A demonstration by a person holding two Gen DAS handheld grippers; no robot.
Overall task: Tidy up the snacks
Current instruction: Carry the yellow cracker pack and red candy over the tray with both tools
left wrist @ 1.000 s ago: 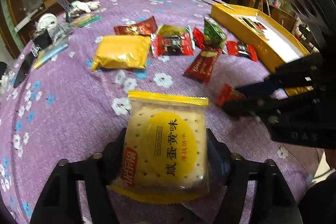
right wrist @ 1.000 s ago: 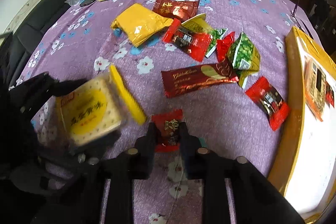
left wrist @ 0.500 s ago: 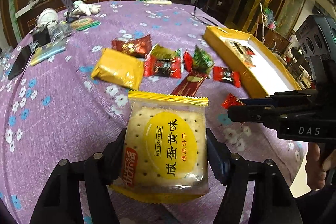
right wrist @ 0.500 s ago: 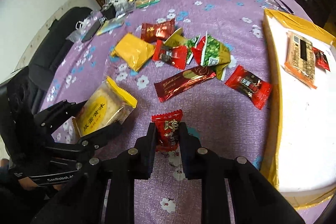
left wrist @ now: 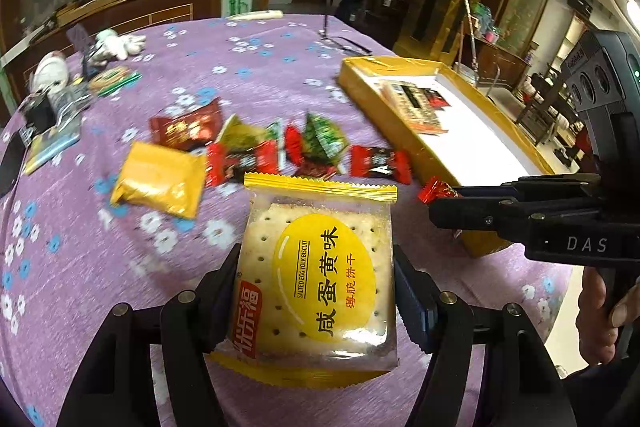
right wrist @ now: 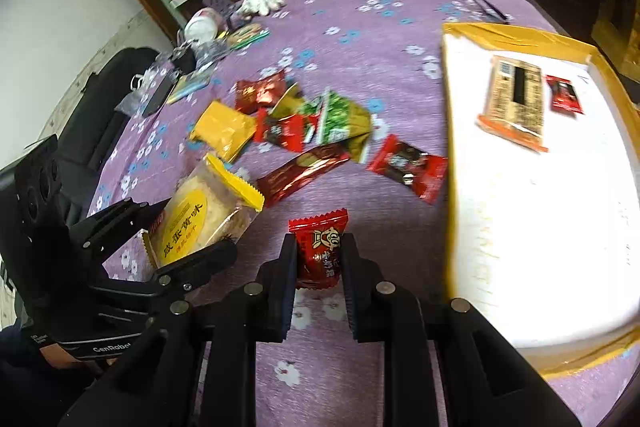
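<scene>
Left gripper (left wrist: 316,291) is clamping a biscuit packet (left wrist: 320,279), right gripper (right wrist: 318,259) pinching a red candy (right wrist: 319,243); loose wrappers (right wrist: 312,131) are lying beside the yellow-rimmed box (right wrist: 450,155).

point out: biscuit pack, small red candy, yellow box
biscuit pack (left wrist: 320,283): left wrist view, yellow label.
small red candy (right wrist: 319,247): right wrist view, wrapper front.
yellow box (right wrist: 516,37): right wrist view, far rim.
</scene>
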